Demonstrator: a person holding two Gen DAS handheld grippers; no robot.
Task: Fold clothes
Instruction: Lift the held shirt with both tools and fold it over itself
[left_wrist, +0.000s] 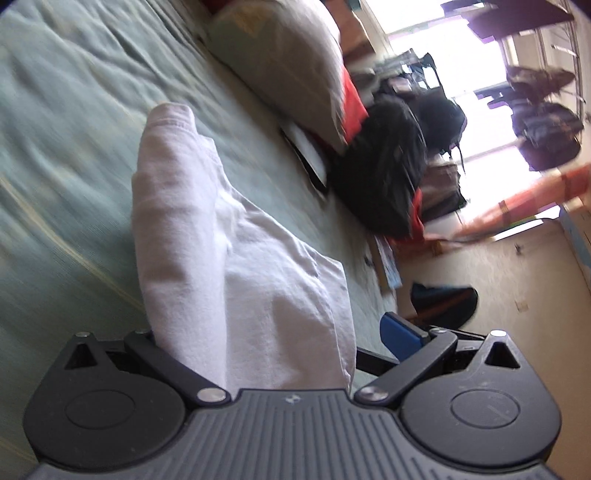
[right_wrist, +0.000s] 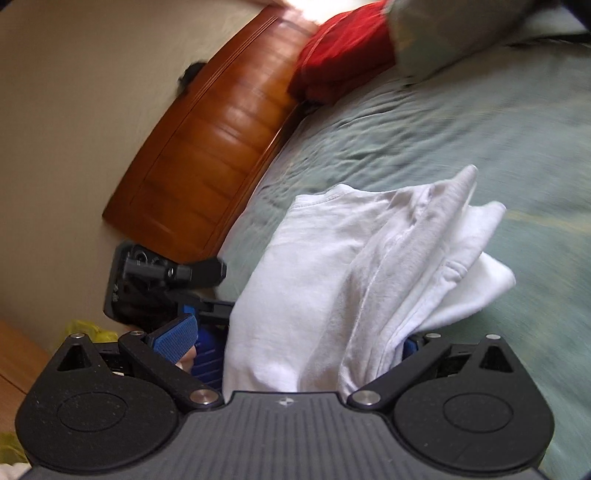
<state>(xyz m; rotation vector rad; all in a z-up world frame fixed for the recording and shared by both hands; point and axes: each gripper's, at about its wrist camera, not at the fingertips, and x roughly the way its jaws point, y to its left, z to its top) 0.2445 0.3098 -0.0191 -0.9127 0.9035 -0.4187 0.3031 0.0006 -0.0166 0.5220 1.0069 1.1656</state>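
Both tools pinch white garment between fingers.

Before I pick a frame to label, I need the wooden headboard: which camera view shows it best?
The right wrist view. The wooden headboard fills its upper left, running from the wall down to the green bedspread, with panels and grain visible. The left wrist view faces pillows, bags and a bright window; no headboard can be made out there.

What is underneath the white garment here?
The white garment hangs bunched from both tools, left tool and right tool, over the green bedspread. Bedspread shows all around it; the patch directly beneath is covered, as are most of the tools' fingers.
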